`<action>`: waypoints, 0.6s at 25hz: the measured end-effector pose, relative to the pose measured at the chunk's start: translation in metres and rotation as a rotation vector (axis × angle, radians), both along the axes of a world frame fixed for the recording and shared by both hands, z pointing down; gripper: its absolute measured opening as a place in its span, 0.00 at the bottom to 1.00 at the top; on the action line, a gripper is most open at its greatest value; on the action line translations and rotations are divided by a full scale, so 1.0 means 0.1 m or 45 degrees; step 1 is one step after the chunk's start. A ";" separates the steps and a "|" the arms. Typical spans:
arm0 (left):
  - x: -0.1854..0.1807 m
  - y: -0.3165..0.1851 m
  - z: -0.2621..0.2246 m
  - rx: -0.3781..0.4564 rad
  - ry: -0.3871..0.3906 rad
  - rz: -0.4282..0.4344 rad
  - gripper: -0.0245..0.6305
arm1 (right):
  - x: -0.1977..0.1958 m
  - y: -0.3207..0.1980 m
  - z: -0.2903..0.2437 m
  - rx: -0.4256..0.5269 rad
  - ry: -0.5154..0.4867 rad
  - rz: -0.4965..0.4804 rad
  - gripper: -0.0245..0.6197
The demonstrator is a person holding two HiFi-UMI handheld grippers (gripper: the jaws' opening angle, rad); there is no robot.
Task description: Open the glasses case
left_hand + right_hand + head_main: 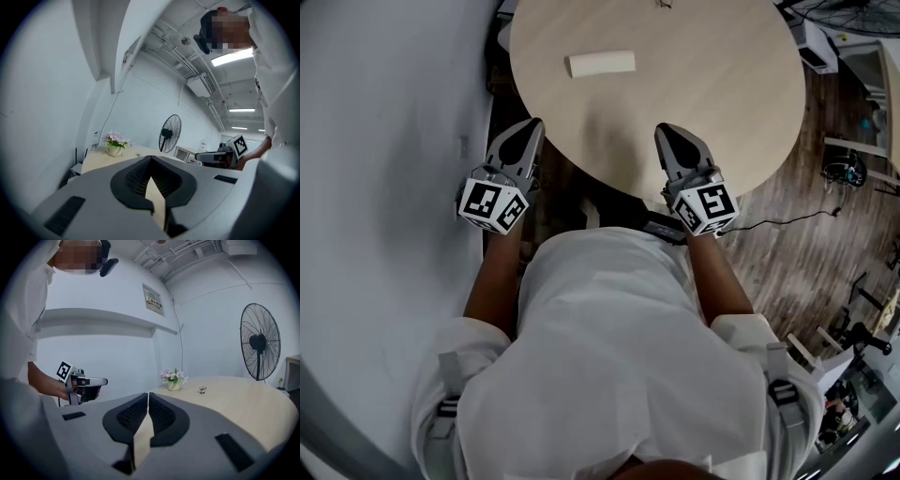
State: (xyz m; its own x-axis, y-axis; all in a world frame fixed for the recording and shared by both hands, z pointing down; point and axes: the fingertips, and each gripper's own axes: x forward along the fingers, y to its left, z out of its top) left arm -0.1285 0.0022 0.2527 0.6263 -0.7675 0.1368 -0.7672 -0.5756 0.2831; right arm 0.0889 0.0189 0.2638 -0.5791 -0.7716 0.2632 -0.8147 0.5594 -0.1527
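Observation:
A white oblong glasses case (600,64) lies shut on the far left part of the round light-wood table (722,84). Both grippers hang at the table's near edge, well short of the case. My left gripper (532,127) is at the left rim, its jaws pressed together with nothing between them (151,160). My right gripper (665,130) is over the near rim, its jaws also closed on nothing (148,396). Neither gripper view shows the case. Each gripper view catches the other gripper, the right gripper (225,153) and the left gripper (84,384), held level in the air.
A small pot of flowers (173,378) and a small pair of glasses (202,390) sit at the table's far side. A standing fan (260,341) is beyond the table. A white wall (384,141) lies to the left, wood floor with cables (787,223) to the right.

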 end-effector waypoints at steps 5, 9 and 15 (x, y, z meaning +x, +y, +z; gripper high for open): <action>0.21 -0.23 -0.05 -0.015 -0.044 -0.048 0.05 | 0.18 -0.25 0.06 0.001 -0.042 -0.076 0.08; 0.35 -0.37 -0.08 -0.012 -0.083 -0.078 0.05 | 0.20 -0.40 0.08 0.061 -0.014 -0.185 0.08; 0.46 -0.42 -0.09 -0.014 -0.138 -0.097 0.05 | 0.17 -0.62 0.11 0.118 0.008 -0.286 0.08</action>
State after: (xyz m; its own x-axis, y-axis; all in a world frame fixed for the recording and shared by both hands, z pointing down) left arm -0.0826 -0.0401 0.2438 0.5476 -0.8102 0.2090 -0.8348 -0.5120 0.2024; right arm 0.1061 -0.0430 0.2750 -0.7373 -0.6447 0.2017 -0.6692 0.7379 -0.0878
